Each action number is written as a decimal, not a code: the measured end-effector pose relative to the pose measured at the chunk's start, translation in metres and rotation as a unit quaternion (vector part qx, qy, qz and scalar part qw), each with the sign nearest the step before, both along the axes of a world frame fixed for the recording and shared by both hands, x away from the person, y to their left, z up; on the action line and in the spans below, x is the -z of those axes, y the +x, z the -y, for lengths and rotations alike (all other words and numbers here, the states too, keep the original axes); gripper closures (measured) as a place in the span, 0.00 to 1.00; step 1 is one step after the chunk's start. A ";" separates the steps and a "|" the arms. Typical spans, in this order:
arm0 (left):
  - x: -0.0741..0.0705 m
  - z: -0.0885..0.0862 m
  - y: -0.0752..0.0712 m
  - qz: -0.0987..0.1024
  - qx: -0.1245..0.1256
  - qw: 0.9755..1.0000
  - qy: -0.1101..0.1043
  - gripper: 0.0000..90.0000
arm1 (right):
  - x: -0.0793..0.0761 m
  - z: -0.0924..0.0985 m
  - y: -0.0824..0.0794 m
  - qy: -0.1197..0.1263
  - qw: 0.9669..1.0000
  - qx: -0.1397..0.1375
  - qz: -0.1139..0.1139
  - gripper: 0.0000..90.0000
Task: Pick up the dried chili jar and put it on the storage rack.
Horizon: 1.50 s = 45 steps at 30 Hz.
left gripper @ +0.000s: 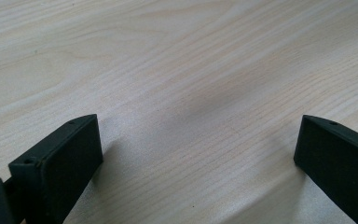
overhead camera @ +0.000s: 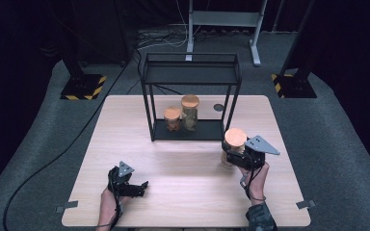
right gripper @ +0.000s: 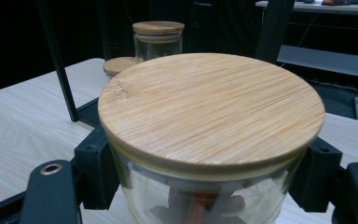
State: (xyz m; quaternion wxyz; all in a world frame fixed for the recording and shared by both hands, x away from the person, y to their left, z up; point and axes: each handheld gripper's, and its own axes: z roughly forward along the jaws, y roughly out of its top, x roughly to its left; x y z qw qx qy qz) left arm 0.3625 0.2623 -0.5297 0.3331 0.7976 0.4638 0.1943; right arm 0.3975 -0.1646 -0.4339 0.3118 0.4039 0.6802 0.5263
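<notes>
The right gripper (overhead camera: 237,155) clamps a bamboo-lidded glass jar (right gripper: 209,121) just below its lid, probably bound for the black rack (overhead camera: 191,84) ahead, while the left gripper (left gripper: 198,154) rests wide open over bare table (left gripper: 177,60).

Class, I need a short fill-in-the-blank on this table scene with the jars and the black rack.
1. The right gripper is shut on a glass ____ with a wooden lid.
2. The left gripper has its jaws ____.
3. The black rack holds ____ jars on its bottom shelf.

Missing words: jar; open; two
</notes>
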 end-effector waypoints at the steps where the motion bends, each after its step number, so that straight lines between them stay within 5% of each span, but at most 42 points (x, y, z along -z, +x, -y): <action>1: 0.000 0.000 0.000 0.000 0.000 1.000 0.000 0.00 | 0.000 0.000 0.001 0.001 1.000 0.000 0.001 0.27; 45: 0.000 0.000 0.000 0.000 0.000 1.000 0.000 0.00 | -0.010 -0.034 0.026 -0.007 1.000 0.008 0.001 0.27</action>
